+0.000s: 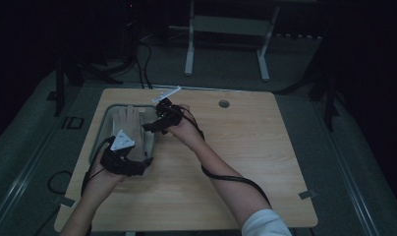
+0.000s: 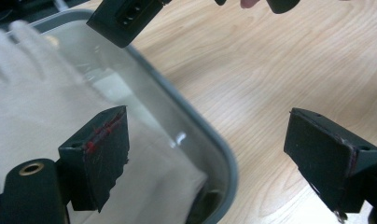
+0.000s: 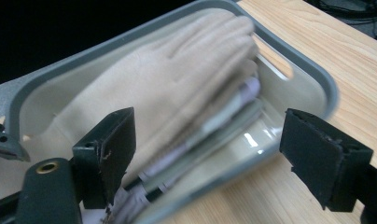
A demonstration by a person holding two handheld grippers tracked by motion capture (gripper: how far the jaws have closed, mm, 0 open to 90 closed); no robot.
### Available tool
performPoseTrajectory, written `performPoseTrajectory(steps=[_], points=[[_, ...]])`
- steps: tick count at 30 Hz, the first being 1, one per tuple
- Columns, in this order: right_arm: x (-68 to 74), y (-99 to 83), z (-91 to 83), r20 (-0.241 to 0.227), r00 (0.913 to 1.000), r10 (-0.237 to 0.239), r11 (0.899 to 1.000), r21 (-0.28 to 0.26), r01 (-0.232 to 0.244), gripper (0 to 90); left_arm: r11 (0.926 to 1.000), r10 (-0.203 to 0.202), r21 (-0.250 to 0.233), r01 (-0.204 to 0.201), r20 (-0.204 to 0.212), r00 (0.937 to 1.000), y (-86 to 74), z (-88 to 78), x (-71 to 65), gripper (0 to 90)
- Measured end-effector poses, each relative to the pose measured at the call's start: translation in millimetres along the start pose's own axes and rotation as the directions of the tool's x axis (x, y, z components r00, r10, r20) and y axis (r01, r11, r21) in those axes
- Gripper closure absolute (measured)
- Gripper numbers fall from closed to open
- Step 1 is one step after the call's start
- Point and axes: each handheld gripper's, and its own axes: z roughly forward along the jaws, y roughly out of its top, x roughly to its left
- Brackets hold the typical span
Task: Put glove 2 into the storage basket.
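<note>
We see a soft beige fabric glove (image 1: 129, 129) lying flat in a grey-rimmed clear plastic tray (image 1: 101, 129) at nine o'clock on the pale wood-grain counter (image 1: 245, 147), whose three o'clock half lies bare. The left tool (image 1: 136, 162) and the right tool (image 1: 148, 127) gape wide over the tray's rim, gripping nothing.

Light wooden table (image 1: 245, 162), grey tray (image 1: 99, 139) at its left side

High cam overhead; both gripper cams close on tray (image 1: 99, 132).
</note>
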Motion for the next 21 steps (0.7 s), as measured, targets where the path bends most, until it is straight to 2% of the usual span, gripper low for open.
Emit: performPoseTrajectory(steps=[5, 9, 12, 21], points=[[-10.3, -14.2, -13.5, 0.005, 0.9998, 0.02, 1.0, -0.007, -0.02, 18.4, 0.9998, 0.021, 0.006, -0.022, 0.029, 0.9994, 3.3, 9.6, -11.0, 14.5], [-14.1, -26.6, -23.8, 0.012, 0.9999, 0.012, 1.0, -0.001, -0.012, 18.4, 0.9997, 0.025, -0.005, -0.025, 0.055, 0.9982, 4.7, 17.3, -20.2, 14.5], [-19.9, -37.8, -30.6, 0.024, 0.9996, 0.018, 1.0, -0.001, -0.018, 18.4, 0.9991, 0.042, 0.008, -0.042, 0.073, 0.9965, 5.4, 24.9, -26.6, 14.5], [-29.7, -68.0, -36.1, 0.048, 0.9986, 0.022, 0.999, 0.033, -0.024, 18.5, 0.9981, 0.057, 0.016, -0.06, 0.129, 0.99, 3.2, 46.9, -43.3, 14.5]])
